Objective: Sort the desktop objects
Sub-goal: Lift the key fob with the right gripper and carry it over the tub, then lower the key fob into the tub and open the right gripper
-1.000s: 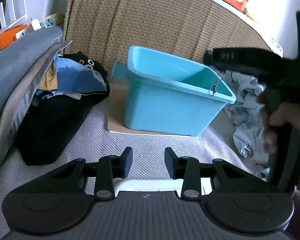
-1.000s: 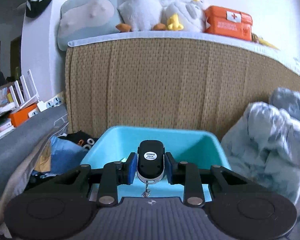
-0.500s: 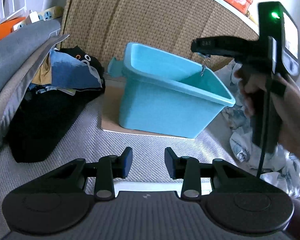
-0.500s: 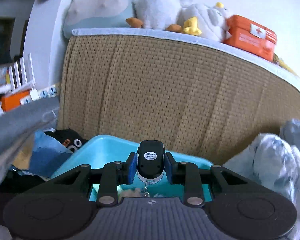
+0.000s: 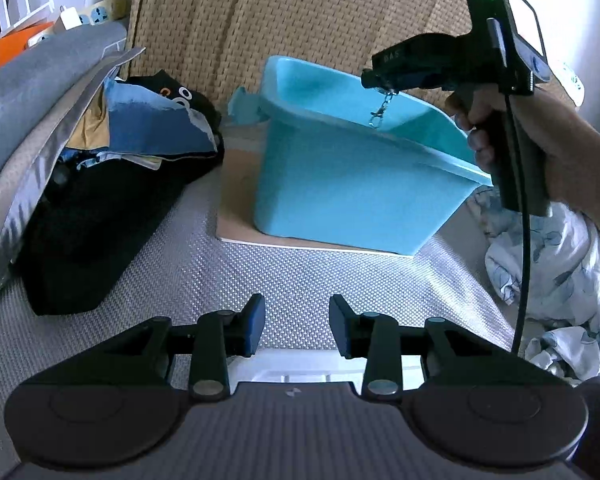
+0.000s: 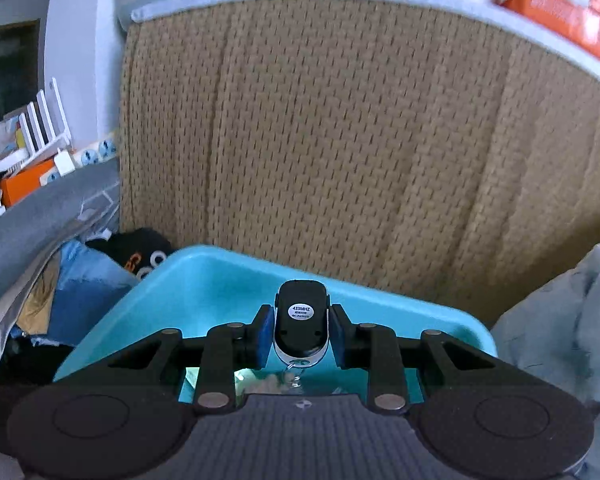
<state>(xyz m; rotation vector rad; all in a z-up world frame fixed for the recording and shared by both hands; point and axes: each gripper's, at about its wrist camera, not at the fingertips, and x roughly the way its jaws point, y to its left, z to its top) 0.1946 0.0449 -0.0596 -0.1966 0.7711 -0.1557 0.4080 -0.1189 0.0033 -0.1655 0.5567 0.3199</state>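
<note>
right hand-held gripper (image 6: 301, 336): clamped on black remote key fob (image 6: 300, 322), chain dangling below it, held above the open blue bin (image 5: 356, 184) | left hand-held gripper (image 5: 297, 330): jaws narrow with nothing between them, low over the woven mat (image 5: 228, 276), bin ahead of it | hand (image 5: 540, 148) grips right handle

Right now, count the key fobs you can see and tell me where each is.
1. The black key fob is clamped in the right gripper, held over the blue bin. More may lie hidden inside the bin.
</note>
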